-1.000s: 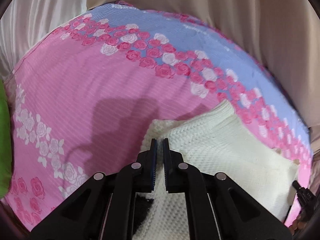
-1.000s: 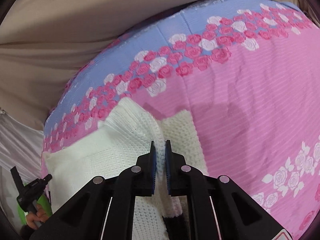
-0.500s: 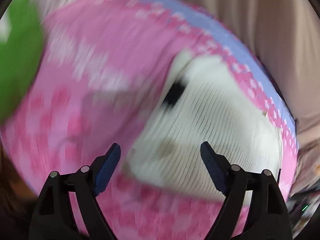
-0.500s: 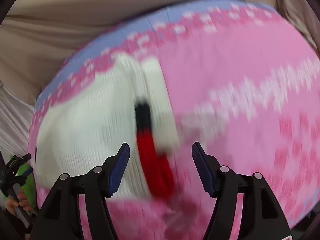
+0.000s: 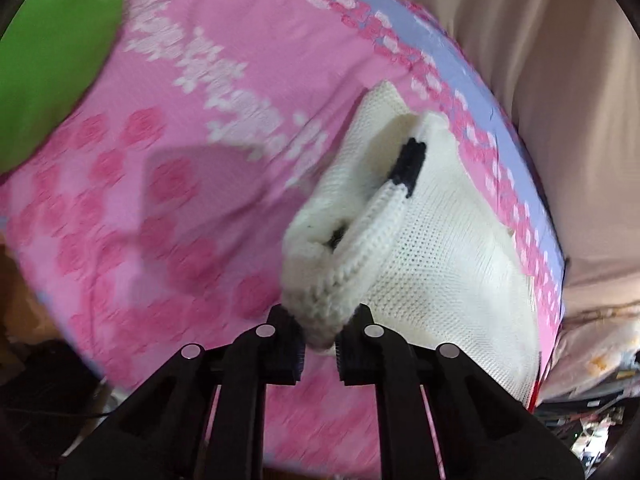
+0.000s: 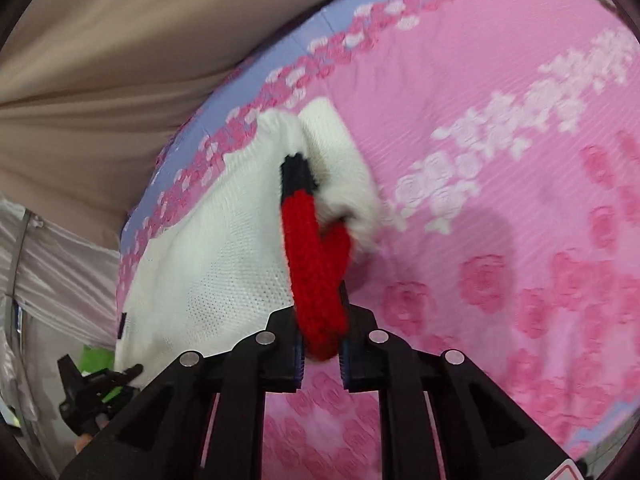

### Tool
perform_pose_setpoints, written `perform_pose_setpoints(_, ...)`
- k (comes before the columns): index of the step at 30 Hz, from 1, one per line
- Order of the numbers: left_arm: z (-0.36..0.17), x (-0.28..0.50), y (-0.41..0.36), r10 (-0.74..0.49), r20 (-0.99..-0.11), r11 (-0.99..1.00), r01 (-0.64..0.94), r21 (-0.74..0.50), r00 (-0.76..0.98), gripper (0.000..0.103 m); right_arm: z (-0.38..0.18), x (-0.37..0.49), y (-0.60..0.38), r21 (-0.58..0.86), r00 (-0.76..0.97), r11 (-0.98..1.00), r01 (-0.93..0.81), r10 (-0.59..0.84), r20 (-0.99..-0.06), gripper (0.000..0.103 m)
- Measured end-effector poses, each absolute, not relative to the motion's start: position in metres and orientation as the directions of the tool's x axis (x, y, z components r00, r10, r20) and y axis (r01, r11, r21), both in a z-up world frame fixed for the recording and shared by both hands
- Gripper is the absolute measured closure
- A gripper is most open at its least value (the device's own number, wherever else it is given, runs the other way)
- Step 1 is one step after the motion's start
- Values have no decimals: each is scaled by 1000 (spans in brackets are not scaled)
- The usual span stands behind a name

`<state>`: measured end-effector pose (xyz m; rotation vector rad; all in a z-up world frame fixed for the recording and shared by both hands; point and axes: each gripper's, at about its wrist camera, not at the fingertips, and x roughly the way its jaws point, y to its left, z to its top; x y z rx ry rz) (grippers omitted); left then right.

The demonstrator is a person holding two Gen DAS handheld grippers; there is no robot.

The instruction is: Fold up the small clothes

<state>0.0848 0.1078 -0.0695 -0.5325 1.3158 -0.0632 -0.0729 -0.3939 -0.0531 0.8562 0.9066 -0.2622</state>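
Observation:
A small white knit sweater with a black band lies on the pink rose-print bedsheet. My left gripper is shut on its white ribbed hem and holds that corner lifted. In the right wrist view the same sweater shows a red ribbed edge with a black band above it. My right gripper is shut on that red edge, lifted off the sheet.
A green cloth lies at the far left of the bed. Beige curtain fabric hangs behind the bed's blue border. The left gripper shows at the lower left of the right wrist view. Clutter sits past the bed edge.
Both grippers let go of the sweater's upper part, opened and pulled back half a second ago. Now each has shut on a bottom corner, white hem left and red edge right.

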Motion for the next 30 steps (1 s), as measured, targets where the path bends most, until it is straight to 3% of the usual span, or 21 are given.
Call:
perform_pose_setpoints(6,-107,20,115,-281,-956,939,-181,-291,80,91,-81,-160,-380,426,447,679,598,159,-880,91)
perform_pose_setpoints(10,-94,19,103,-231,-966,958,-144,-247,114,80,-107,-179,-375,372,366,681,630,162,-917,84)
perform_pose_setpoints(12,-64,28,94,-228,-948,960,-110,-256,222,60,-83,-171,-378,331,403,710,622,73,-912,76)
perform_pose_setpoints(13,-46,38,86,-223,-931,962,-92,-258,289,38,-65,-164,-380,308,436,730,610,15,-900,74)
perform_pose_setpoints(14,-36,45,80,-216,-914,963,-79,-257,344,26,-50,-155,-384,304,477,747,591,-20,-879,61)
perform_pose_setpoints(15,-29,54,74,-212,-895,965,-62,-256,393,25,-39,-143,-388,308,511,759,573,-37,-859,48)
perform_pose_setpoints(19,-41,107,35,-215,-882,969,-19,-245,420,25,-40,-78,-391,307,544,803,511,-25,-839,44)
perform_pose_setpoints(21,-60,122,20,-200,-899,974,-22,-227,389,26,-57,-45,-385,297,516,814,500,-4,-856,45)
perform_pose_setpoints(22,-73,131,14,-189,-913,977,-22,-211,360,36,-65,-34,-384,304,508,811,499,10,-861,45)
perform_pose_setpoints(23,-81,134,13,-189,-921,978,-20,-208,341,57,-75,-24,-382,311,498,805,504,23,-867,47)
perform_pose_setpoints(24,-90,137,11,-183,-929,980,-19,-200,320,68,-80,-18,-380,316,492,804,505,33,-870,66)
perform_pose_setpoints(25,-93,138,11,-176,-933,981,-22,-193,314,87,-84,-13,-378,315,489,807,500,37,-871,83)
perform_pose_setpoints(26,-92,139,13,-178,-932,980,-29,-197,316,93,-82,-11,-376,315,492,809,495,38,-870,94)
perform_pose_setpoints(30,-95,144,26,-137,-933,984,-66,-168,334,94,-49,-22,-384,357,596,791,497,-12,-803,95)
